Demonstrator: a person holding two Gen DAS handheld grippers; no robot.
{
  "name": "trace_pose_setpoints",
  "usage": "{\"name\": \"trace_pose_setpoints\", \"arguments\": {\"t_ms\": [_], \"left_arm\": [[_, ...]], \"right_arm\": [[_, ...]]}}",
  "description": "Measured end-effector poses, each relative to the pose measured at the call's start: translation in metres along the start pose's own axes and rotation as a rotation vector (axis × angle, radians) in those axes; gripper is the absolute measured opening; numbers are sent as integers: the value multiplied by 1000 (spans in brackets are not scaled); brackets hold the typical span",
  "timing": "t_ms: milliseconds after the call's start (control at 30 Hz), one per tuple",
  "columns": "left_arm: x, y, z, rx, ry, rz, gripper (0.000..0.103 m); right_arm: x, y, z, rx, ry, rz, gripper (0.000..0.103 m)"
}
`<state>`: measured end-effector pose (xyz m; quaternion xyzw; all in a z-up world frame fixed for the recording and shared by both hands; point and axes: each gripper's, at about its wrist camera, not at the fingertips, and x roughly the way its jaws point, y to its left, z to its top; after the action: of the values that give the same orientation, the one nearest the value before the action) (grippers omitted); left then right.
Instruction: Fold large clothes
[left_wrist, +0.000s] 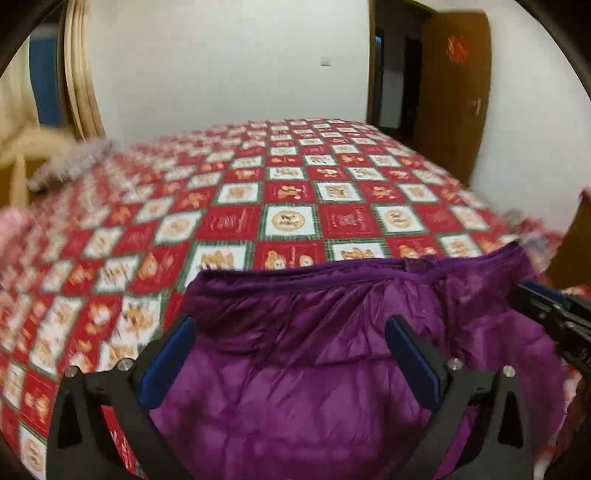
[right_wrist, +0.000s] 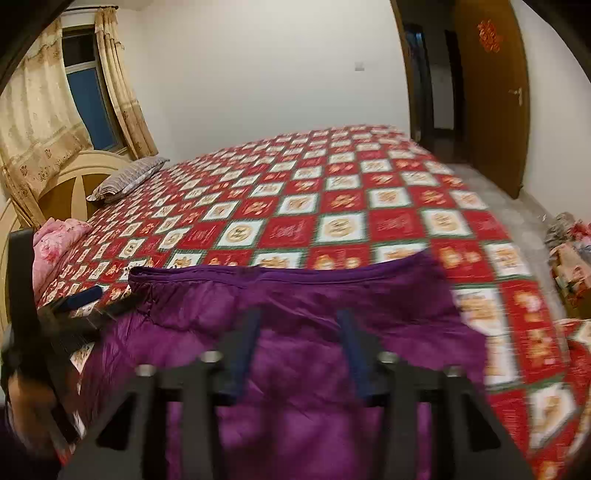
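A purple padded jacket (left_wrist: 295, 387) (right_wrist: 295, 288) lies flat on the near side of the bed, its zipped straight edge facing away from me. My left gripper (left_wrist: 291, 325) hovers over the jacket's left part with its jaws wide open and nothing between the blue pads (left_wrist: 173, 354). My right gripper (right_wrist: 299, 317) is blurred over the jacket's right part, jaws partly apart, with no cloth pinched. Each gripper shows in the other's view: the right one (left_wrist: 554, 317) at the right edge, the left one (right_wrist: 74, 302) at the left edge.
The bed's red checked cover (left_wrist: 288, 192) (right_wrist: 332, 206) stretches beyond the jacket. A grey striped pillow (right_wrist: 129, 177) and pink cloth (right_wrist: 55, 240) lie by the wooden headboard (right_wrist: 70, 177). A brown door (right_wrist: 491, 92) stands open at the back right; clutter (right_wrist: 569, 258) sits on the floor.
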<state>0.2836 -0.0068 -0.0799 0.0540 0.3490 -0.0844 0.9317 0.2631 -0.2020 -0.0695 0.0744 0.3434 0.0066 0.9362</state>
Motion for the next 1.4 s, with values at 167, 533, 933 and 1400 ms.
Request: {"name": "trace_pose_setpoints", "arguments": {"t_ms": [167,533,933,1400], "left_arm": [[25,-30,-2,98,2,62,103],[66,-27,-22,11,34,56,103],[81,-28,-24,17,74,66,103],[84,-28,-24,8,86,51,103]], "right_arm": [[53,3,-7,-17,29,-73,36],[103,-10,-21,20,62,-51,36],[48,-45,6,23,-12,-131,36],[88,-130,-20,191,69,-178,36]]}}
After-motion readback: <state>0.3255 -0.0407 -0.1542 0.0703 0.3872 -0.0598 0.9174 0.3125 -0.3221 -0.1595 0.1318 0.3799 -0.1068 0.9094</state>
